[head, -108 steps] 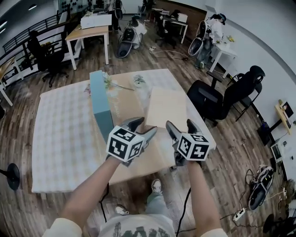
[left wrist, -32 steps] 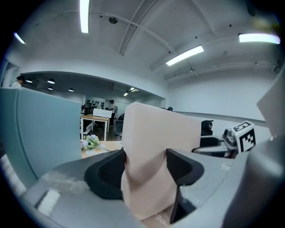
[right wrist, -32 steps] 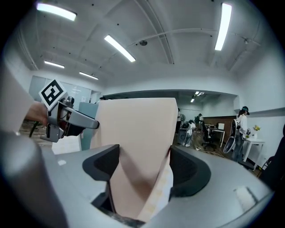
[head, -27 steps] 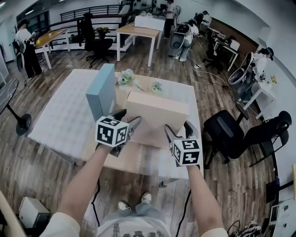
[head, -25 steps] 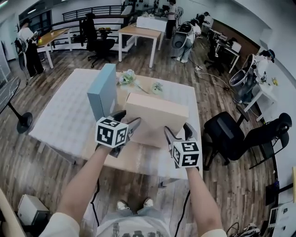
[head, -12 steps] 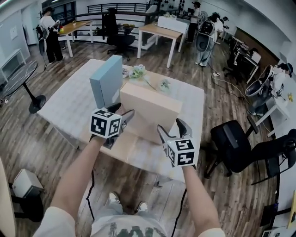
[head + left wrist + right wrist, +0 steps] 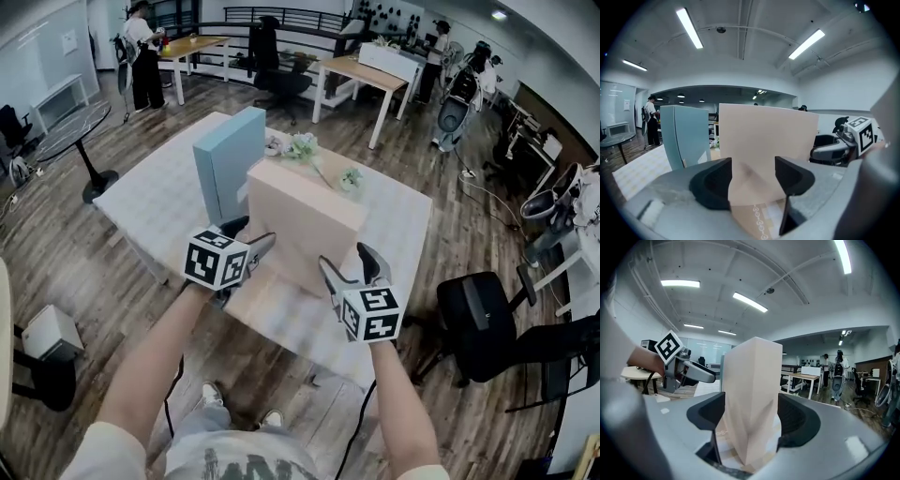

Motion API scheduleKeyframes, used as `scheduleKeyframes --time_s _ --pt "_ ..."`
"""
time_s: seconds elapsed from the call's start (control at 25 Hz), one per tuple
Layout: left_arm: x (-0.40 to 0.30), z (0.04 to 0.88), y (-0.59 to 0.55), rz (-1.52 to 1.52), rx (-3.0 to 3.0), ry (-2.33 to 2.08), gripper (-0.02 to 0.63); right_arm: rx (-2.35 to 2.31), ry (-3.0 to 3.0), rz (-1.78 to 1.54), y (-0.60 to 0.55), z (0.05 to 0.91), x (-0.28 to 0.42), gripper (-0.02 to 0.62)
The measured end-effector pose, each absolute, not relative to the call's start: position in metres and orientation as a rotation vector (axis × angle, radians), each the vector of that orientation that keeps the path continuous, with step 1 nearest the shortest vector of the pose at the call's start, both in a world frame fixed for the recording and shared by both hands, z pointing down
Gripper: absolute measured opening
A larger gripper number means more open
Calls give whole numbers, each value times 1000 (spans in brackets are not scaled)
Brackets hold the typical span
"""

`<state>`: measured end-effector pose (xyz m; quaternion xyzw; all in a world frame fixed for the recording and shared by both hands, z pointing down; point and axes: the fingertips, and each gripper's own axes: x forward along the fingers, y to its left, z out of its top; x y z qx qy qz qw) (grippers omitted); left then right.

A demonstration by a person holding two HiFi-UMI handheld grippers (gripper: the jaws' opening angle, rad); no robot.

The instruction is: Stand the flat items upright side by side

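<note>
- The beige box (image 7: 305, 225) stands on its long edge on the table (image 7: 150, 202). It is just to the right of the blue box (image 7: 230, 159) and a little nearer to the person. Its broad faces look close to vertical.
- The blue box is upright too, so the two flat items are now side by side. In the left gripper view a thin strip of the room shows between them, so at that height they are near but not touching.
- The right gripper (image 7: 751, 418) is at the end of the beige box that is far from the blue box. Its jaws stand wide with the upright corner of the box between them, and they have just been opening. One pad seems to lie on the box and a thin gap shows at the other, so I judge this grip as loosened, not clamped.
- The left gripper (image 7: 753, 176) is low at the end nearest the blue box. Its jaws are apart and face the broad side of the beige box, closing on nothing. I cannot tell whether the tips touch it.
- In my judgement the task is almost finished. What is left is to take both grippers away and see that the beige box stays up alone.
- No other flat item lies near the blue box, only small flower sprigs (image 7: 300, 145) just beyond it.
</note>
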<state>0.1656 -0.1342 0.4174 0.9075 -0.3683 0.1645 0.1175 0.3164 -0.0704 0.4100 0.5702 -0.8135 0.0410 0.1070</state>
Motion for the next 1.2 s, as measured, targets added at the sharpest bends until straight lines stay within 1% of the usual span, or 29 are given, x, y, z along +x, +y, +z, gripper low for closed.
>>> scheduleKeyframes --time_s 0.12,0.2,0.32,0.72,0.76,0.84,0.96,1.2 --pt "169 416 -127 479 2653 -1091 301 1623 -2437 114 -79 407 321 356" --pt "172 415 -122 481 2660 -1095 301 1582 -2478 128 -86 406 323 382" --pt "174 415 -117 487 2669 -1093 301 1518 -2549 179 -100 406 323 397" --pt "162 421 -114 519 2656 -1110 301 1165 -2691 258 -123 419 286 410" --pt "160 421 -114 523 2654 -1113 301 1149 -2682 240 -123 421 283 401" --pt "155 423 -116 527 2647 -1122 301 1159 -2663 196 -125 422 283 348" --pt "147 424 -119 526 2640 -1134 301 1212 -2641 162 -128 421 285 314" --pt "132 425 -124 504 2642 -1133 301 1311 -2602 156 -128 421 279 288"
